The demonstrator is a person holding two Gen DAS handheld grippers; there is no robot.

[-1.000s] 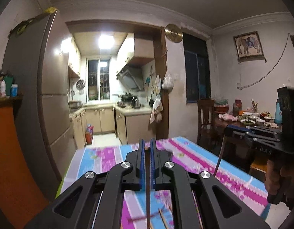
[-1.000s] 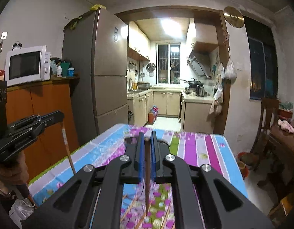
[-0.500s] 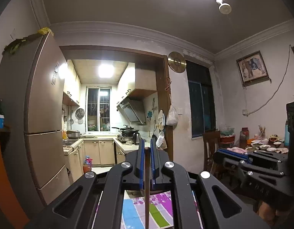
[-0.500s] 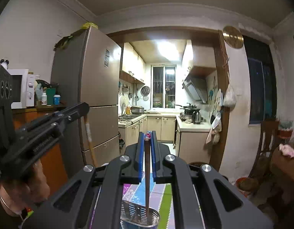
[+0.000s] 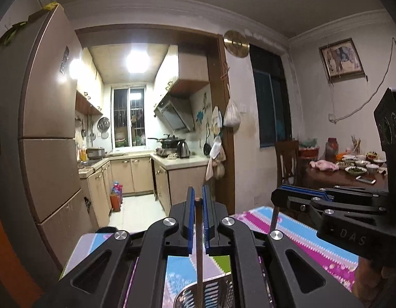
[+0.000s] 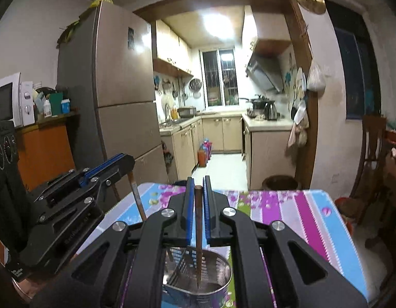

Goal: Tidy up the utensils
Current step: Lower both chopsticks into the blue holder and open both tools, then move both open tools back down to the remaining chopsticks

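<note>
My left gripper (image 5: 197, 200) is shut on a brown chopstick (image 5: 199, 251) that hangs down over a slotted metal utensil holder (image 5: 213, 291) at the bottom of its view. My right gripper (image 6: 197, 184) is shut on another brown chopstick (image 6: 198, 233) whose tip hangs inside the same metal holder (image 6: 218, 274). In the right wrist view the left gripper (image 6: 126, 165) shows at the left with its chopstick (image 6: 137, 200). In the left wrist view the right gripper (image 5: 280, 197) shows at the right with its chopstick (image 5: 273, 218).
The holder stands on a table with a striped pink, purple and blue cloth (image 6: 287, 205). A tall fridge (image 6: 120, 97) stands at the left, a kitchen doorway behind. A dining table with dishes (image 5: 352, 172) and a chair (image 5: 287, 161) are at the right.
Both grippers tilted up from the table about half a second ago, then dropped a little. The metal holder has come under both chopsticks, and the right chopstick's tip is now inside it.
</note>
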